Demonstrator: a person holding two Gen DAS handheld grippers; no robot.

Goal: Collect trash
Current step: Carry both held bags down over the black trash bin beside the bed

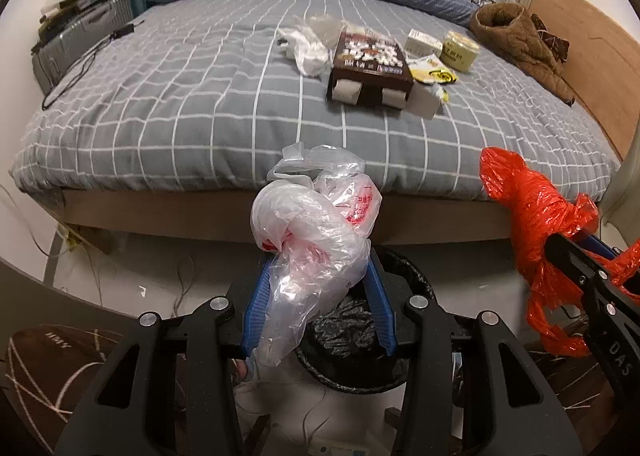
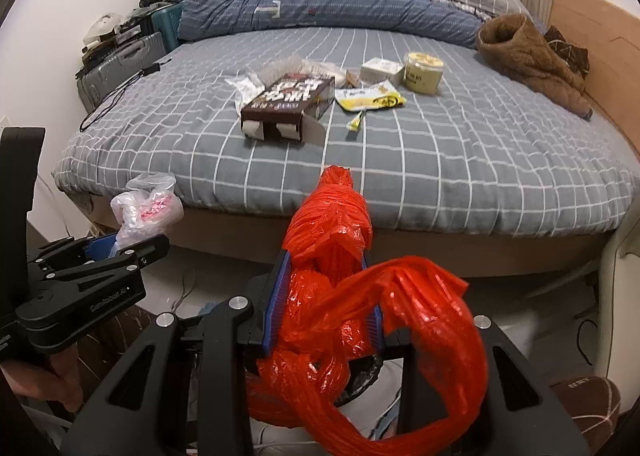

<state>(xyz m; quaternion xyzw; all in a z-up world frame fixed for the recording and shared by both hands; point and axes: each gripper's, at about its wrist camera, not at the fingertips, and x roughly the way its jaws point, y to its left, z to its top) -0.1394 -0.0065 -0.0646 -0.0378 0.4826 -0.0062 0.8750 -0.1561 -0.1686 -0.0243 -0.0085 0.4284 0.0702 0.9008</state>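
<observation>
My left gripper is shut on a crumpled clear plastic bag with red print and holds it above a black-lined trash bin on the floor. My right gripper is shut on a knotted red plastic bag, which also shows at the right of the left wrist view. The clear bag and left gripper show at the left of the right wrist view. Both grippers hover in front of the bed's foot edge.
On the grey checked bed lie a brown snack box, clear wrappers, a yellow packet, a white box, a yellow-lidded jar and a brown coat. Suitcases stand left.
</observation>
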